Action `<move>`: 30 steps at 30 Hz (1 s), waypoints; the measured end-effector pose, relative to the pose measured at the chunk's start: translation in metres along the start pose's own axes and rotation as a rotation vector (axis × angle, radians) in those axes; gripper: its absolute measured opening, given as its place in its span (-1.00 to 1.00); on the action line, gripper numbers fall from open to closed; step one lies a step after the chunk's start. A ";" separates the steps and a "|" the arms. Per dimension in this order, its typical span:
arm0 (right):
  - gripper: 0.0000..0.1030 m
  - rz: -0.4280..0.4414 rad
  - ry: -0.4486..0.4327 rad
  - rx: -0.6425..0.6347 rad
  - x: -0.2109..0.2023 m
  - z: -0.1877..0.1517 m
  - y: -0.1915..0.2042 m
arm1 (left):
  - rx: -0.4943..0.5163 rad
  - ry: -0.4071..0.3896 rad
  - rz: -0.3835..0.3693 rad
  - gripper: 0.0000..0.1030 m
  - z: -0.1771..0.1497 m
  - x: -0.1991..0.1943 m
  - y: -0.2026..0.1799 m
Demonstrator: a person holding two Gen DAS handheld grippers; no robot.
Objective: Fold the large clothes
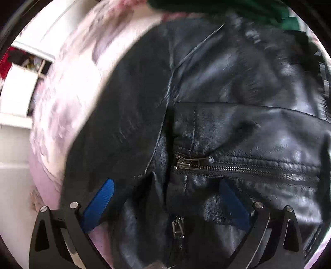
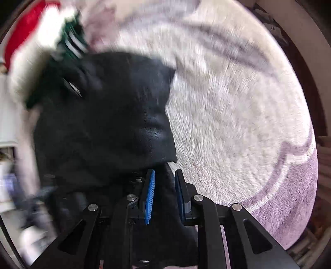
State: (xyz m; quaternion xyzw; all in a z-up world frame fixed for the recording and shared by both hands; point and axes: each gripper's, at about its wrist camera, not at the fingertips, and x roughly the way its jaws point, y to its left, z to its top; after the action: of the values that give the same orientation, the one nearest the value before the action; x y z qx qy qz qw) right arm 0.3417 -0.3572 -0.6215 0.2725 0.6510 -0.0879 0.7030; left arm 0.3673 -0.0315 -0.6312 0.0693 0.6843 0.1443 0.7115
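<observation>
Left gripper (image 1: 165, 186) spread wide, blue pads (image 1: 101, 202) far apart, the black leather jacket (image 1: 227, 93) lying between and ahead of them; nothing visibly pinched, though the jacket's folds fill the gap and contact with the right-hand pad is hard to tell. A metal zipper pull (image 1: 185, 163) sits just ahead of the fingers, its zipper track (image 1: 258, 168) running off to the right. A second zipper pull (image 1: 178, 225) hangs low between the fingers, close to the camera. Jacket rests on a fluffy pale blanket (image 1: 68, 87) with purple patterning, seen to the left of the gripper. Green fabric (image 1: 269, 12) at the far top edge, beyond the jacket. White shelving (image 1: 20, 91) at far left. Right gripper (image 2: 164, 186) nearly closed, only a narrow gap between its blue pads (image 2: 150, 196), with dark jacket (image 2: 103, 124) material passing between them; appears to hold that fold. Bulk of the jacket bunches ahead and left of this gripper. Blanket (image 2: 238, 124) spreads ahead and right. Red fabric (image 2: 22, 29) and a green striped item (image 2: 72, 43) at far upper left, heavily blurred.
</observation>
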 end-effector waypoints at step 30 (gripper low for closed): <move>0.06 -0.058 0.158 -0.237 0.069 -0.165 0.194 | -1.310 0.128 -0.572 0.53 -0.315 0.111 0.372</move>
State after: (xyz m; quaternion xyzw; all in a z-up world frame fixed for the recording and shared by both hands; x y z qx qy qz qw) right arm 0.3005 -0.0967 -0.6370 0.1746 0.7177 -0.0092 0.6740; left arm 0.0160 0.3237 -0.6437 -0.5625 0.4890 0.3369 0.5753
